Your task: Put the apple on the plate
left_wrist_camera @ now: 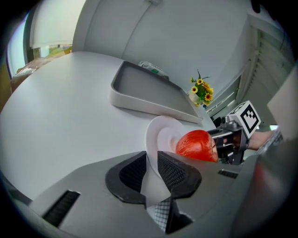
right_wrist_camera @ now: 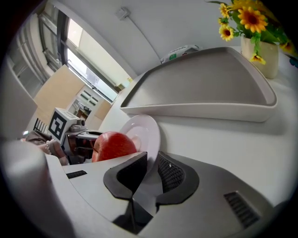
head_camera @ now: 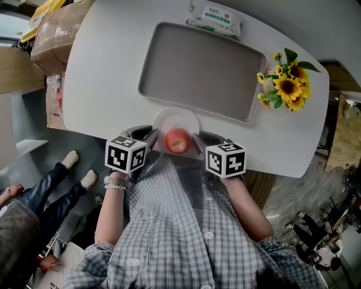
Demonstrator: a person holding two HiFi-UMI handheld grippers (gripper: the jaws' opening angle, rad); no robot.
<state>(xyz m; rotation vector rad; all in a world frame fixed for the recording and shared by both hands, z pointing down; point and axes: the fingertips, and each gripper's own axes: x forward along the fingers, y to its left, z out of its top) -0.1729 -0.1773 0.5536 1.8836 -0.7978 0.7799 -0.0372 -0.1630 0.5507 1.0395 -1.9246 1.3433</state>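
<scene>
And here's the picture: the apple (head_camera: pixel 177 140) sits on the plate (head_camera: pixel 169 117), red and round, right in the middle of the white dish. The plate is just in front of the tray (head_camera: pixel 203 70), on the person's side of it, close to the near edge of the worktop (head_camera: pixel 101 84).

Both tongs are on that plate. In the left gripper view, the left tongs (left_wrist_camera: pixel 151 162) are closed narrow on the rim, the white edge pinched between the two dark pads. The right gripper view shows the same from the other side: the right tongs (right_wrist_camera: pixel 151 169) clamp the opposite rim, with the apple just beyond the jaws. So it's a two-sided hold with the plate between the grippers, and neither one touches the fruit.

Whether the plate rests on the worktop or is held a touch above it, no view settles. It does look slightly tilted in both gripper views.

As for the task, by my reading the main job is done: the apple is on the plate, not rolling and not near the edge. What looks left is small: get the plate sitting flat in front of the tray, then open both tongs and back away. The thing to watch is that round apple, since any tilt while letting go could send it off the rim.

Behind the tray lies a pack of wipes (head_camera: pixel 217 17), and to the tray's right is a bunch of sunflowers (head_camera: pixel 287 84).
</scene>
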